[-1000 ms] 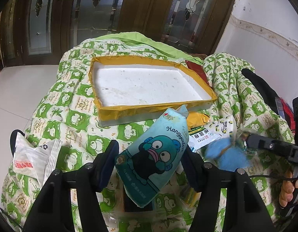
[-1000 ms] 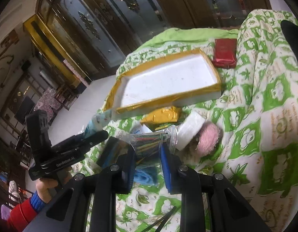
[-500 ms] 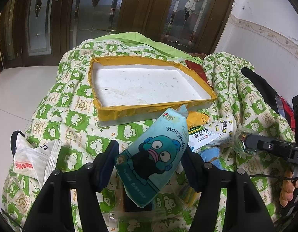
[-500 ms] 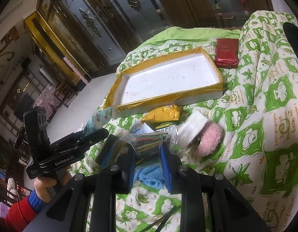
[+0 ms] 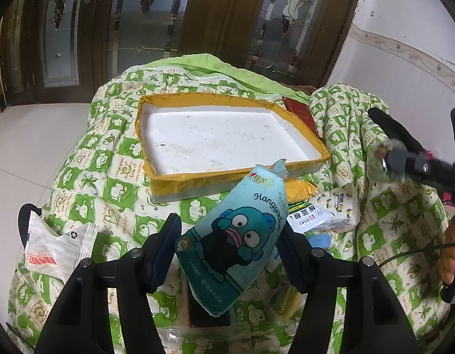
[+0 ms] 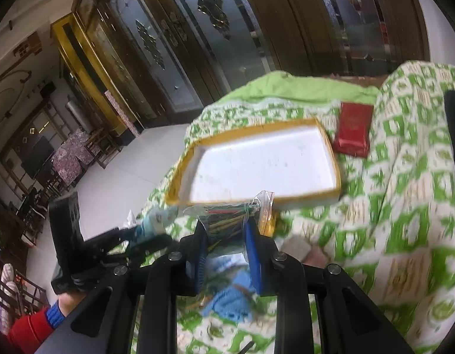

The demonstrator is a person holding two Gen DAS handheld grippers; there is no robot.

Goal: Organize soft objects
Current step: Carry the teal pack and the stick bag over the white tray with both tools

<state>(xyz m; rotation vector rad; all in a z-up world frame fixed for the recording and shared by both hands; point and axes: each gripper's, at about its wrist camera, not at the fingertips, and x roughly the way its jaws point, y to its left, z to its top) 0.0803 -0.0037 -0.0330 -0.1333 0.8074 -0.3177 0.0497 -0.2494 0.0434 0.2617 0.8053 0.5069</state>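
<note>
Two grippers each carry one soft item toward the yellow-rimmed foam tray (image 5: 236,177) lying empty on the quilt (image 5: 88,177); left gripper (image 5: 227,246), tilted downward short of the tray, jaws clamped on a blue tissue pack (image 5: 236,236); right gripper (image 6: 226,243), jaws clenched on a clear bag of coloured sticks (image 6: 227,218), likewise angled down, held above the blue cloth (image 6: 227,298).

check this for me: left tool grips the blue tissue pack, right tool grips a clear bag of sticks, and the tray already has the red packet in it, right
Not quite. The tray has nothing in it; the red packet lies on the quilt beside it, as the right wrist view shows. The left tool does grip the tissue pack, and the right tool the bag of sticks.
</note>
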